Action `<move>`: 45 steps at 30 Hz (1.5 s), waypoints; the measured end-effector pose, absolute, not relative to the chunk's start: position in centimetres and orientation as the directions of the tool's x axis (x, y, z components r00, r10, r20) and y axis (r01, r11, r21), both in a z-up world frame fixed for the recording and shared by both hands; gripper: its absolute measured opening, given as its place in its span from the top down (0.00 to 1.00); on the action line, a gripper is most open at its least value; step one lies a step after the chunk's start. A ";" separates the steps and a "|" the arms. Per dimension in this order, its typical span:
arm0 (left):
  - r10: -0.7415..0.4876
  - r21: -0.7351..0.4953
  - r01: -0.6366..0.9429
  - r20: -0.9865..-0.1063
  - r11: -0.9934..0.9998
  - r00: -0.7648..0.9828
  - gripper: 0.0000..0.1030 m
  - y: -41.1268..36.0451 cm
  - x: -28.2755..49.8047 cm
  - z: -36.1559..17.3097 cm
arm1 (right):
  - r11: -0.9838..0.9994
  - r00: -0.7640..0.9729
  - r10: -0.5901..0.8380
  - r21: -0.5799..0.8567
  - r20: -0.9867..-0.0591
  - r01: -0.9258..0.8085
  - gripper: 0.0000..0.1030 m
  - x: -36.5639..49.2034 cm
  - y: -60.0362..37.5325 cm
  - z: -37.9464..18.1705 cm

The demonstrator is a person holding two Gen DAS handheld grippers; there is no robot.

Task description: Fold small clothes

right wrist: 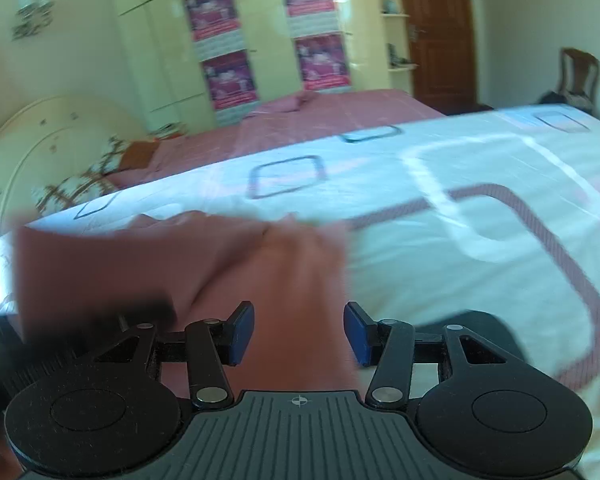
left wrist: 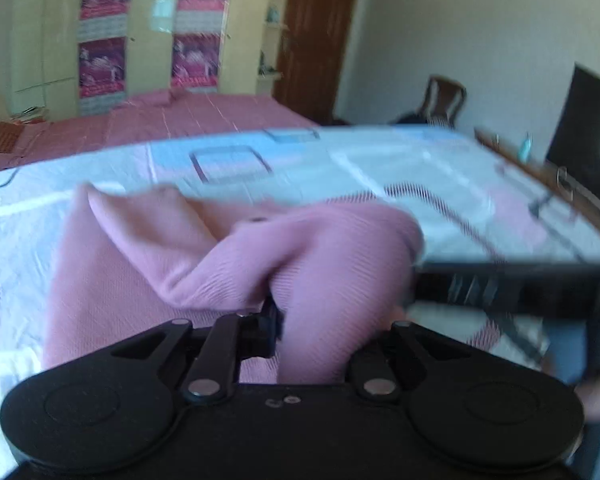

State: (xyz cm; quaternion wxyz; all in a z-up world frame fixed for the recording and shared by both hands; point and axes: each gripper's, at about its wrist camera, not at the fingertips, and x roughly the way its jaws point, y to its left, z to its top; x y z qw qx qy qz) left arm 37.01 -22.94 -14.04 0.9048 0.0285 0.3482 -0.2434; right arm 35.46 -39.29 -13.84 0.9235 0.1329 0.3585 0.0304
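A: How is the pink garment (left wrist: pixel 228 256) held?
B: It is clenched by the left gripper (left wrist: pixel 274 320) and lifted off the white bedcover (left wrist: pixel 380 168)

A: And the right gripper (right wrist: pixel 299 332)?
B: Its jaws are spread wide; the cloth is draped between them, ungrasped

left gripper (left wrist: pixel 296 320): jaws hidden | right gripper (right wrist: pixel 299 334): jaws apart

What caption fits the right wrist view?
Open right gripper above pink cloth on the bed.
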 end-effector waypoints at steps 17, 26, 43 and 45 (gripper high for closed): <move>-0.454 -0.089 0.552 -0.684 0.829 0.571 0.71 -22.3 32.5 -14.9 | 0.859 0.661 0.489 0.447 -0.568 -0.252 0.25 36.6 -36.6 -10.1; -0.368 -0.125 0.393 -0.676 0.911 0.639 0.71 -13.2 31.1 -13.1 | 0.890 0.582 0.455 0.329 -0.674 -0.315 0.42 38.0 -31.5 -13.7; -0.320 -0.227 0.227 -0.627 0.947 0.710 0.67 -11.2 38.8 -12.9 | 0.877 0.666 0.373 0.479 -0.645 -0.027 0.75 38.4 -40.1 -14.9; -0.320 -0.226 0.227 -0.626 0.947 0.711 0.67 -11.1 38.7 -12.9 | 0.880 0.667 0.375 0.473 -0.644 -0.037 0.58 38.8 -39.9 -14.7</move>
